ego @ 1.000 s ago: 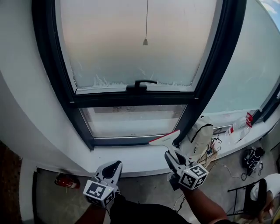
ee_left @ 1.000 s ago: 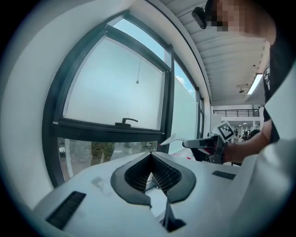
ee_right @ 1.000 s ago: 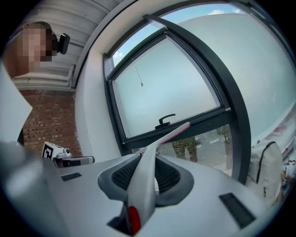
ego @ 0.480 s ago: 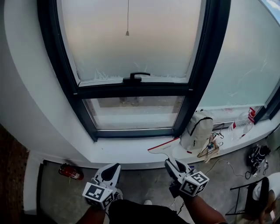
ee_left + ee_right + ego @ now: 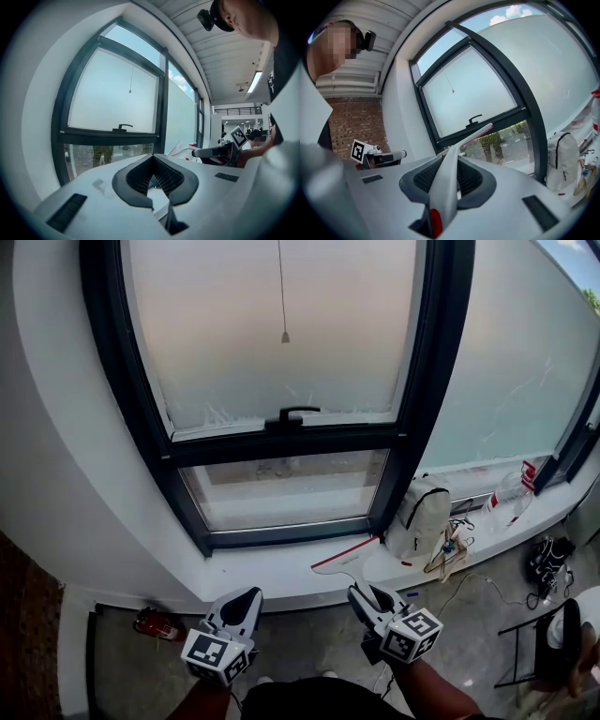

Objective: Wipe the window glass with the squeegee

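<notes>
Quick update: over the last second the right tool (image 5: pixel 361 592) has drifted back and down from the window. The squeegee (image 5: pixel 345 554) had its blade up by the bottom frame of the lower pane (image 5: pixel 281 488). Now it hangs over the white sill (image 5: pixel 262 570), clear of the glass and not touching anything as far as I can see.

The grip itself looks the same. In the right gripper view the right tool (image 5: pixel 450 176) is clamped on the squeegee (image 5: pixel 457 159) handle, with the blade pointing up toward the window handle (image 5: pixel 475 119).

The left tool (image 5: pixel 246 596) has barely budged. It's low beside the right one, and the left gripper view shows its jaws (image 5: pixel 152 176) closed together on nothing.

So no wiping is going on at this instant. My guess is it's between strokes or lining up, and the blade has to go back up onto a pane, maybe the frosted upper pane (image 5: pixel 281 343).
</notes>
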Motion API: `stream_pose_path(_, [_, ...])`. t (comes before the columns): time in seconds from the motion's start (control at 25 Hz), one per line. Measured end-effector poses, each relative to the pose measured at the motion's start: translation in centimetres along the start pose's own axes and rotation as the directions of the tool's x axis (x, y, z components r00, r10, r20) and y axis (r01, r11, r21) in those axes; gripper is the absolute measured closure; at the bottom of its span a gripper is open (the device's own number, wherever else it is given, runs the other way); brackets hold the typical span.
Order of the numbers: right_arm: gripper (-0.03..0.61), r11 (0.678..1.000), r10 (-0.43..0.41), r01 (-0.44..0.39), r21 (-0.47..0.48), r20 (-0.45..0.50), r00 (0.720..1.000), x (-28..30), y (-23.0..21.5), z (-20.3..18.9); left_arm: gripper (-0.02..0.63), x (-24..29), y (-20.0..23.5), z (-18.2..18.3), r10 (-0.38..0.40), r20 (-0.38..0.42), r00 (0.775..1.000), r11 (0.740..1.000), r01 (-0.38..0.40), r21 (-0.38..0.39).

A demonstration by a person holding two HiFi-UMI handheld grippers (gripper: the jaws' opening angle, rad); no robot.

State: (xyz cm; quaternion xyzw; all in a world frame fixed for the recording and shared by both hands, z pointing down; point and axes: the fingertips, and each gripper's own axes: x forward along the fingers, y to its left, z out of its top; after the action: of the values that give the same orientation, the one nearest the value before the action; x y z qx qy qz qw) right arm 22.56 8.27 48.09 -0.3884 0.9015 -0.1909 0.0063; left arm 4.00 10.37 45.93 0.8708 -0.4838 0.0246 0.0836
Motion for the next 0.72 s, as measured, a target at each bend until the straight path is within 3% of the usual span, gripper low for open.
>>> stream_pose_path(0.36, [0.506,0.999,0.001,-0.002,-0.037,-0.019,1.000,3.4,3.5,-1.1,0.612,-2.5,3.6,-0.9,0.004,0.000,1.000,1.000,-0.004,-0.022])
stream_pose_path(0.72, [0.509,1.000,-0.018,0.018,0.014,-0.026,1.000,4.4,3.8,-1.9,0.613,-3.6,5.6,-1.3,0.007,-0.008,1.000,1.000,-0.007,-0.027])
